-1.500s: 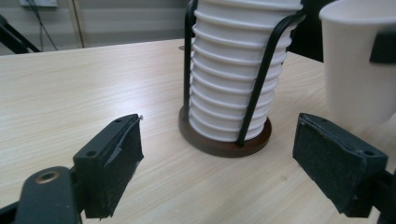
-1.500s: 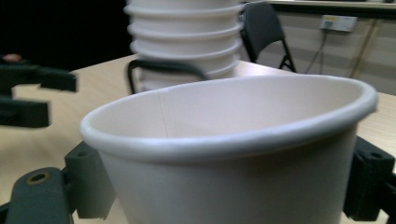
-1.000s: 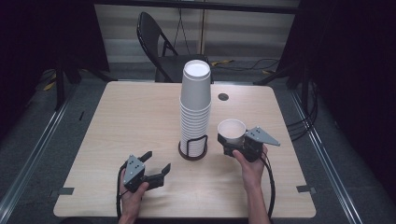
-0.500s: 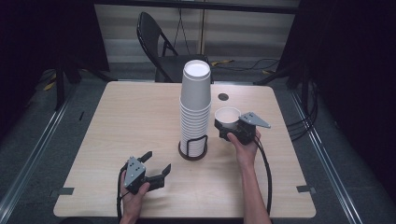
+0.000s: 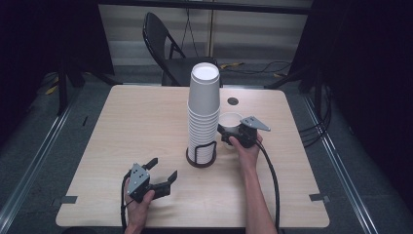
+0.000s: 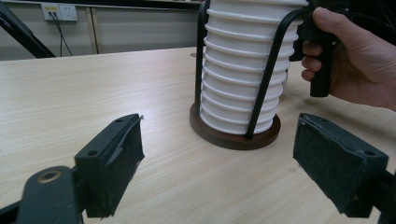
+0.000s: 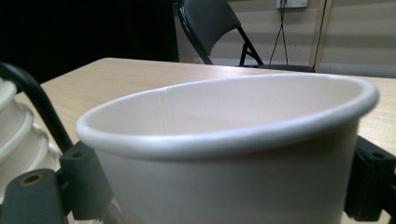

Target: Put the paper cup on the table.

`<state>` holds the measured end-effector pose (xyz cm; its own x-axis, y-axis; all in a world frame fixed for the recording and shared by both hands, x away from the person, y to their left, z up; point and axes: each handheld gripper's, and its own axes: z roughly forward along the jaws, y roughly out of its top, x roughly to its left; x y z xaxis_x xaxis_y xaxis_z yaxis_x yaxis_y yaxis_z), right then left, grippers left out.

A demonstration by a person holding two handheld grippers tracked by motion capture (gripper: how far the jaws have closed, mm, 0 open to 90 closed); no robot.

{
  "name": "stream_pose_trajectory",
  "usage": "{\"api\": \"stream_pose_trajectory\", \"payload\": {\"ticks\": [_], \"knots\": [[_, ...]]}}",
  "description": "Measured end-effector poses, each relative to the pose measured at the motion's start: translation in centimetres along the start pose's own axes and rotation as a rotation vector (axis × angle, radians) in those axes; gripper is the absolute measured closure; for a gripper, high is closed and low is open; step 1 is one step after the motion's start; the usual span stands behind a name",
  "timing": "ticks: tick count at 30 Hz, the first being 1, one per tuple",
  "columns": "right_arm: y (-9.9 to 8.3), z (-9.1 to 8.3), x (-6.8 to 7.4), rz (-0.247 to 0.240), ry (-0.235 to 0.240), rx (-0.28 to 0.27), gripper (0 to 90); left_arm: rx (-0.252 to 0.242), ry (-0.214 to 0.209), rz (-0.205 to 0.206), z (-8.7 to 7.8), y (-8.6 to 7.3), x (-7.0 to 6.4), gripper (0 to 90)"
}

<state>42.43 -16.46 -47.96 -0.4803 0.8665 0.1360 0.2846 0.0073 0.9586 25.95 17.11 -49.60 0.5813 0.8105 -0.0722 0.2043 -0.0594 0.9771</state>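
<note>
A single paper cup (image 5: 230,120) is clamped by the right gripper (image 5: 233,135) and has been carried in beside the cup stack (image 5: 203,112), ready for stacking. The left gripper (image 5: 162,171) is held wide open, empty, near the stack.

The right hand-held gripper (image 5: 233,132), clamped on the single white paper cup (image 5: 230,120), has moved away from the person and slightly leftward, bringing the cup just beside the tall stack of white paper cups (image 5: 203,105) in its black wire holder (image 5: 201,154).
</note>
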Motion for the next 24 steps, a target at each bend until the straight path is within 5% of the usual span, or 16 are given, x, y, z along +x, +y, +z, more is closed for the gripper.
{"api": "stream_pose_trajectory", "payload": {"ticks": [18,24], "knots": [[-1.0,-2.1,-0.1,-0.064,-0.012,0.069,12.3,-0.001,0.004,0.003,0.0,0.0,-0.1,15.8],[-1.4,-2.1,-0.5,-0.017,-0.02,0.137,12.6,-0.004,0.005,0.0,0.0,0.0,-0.1,15.8]]}}
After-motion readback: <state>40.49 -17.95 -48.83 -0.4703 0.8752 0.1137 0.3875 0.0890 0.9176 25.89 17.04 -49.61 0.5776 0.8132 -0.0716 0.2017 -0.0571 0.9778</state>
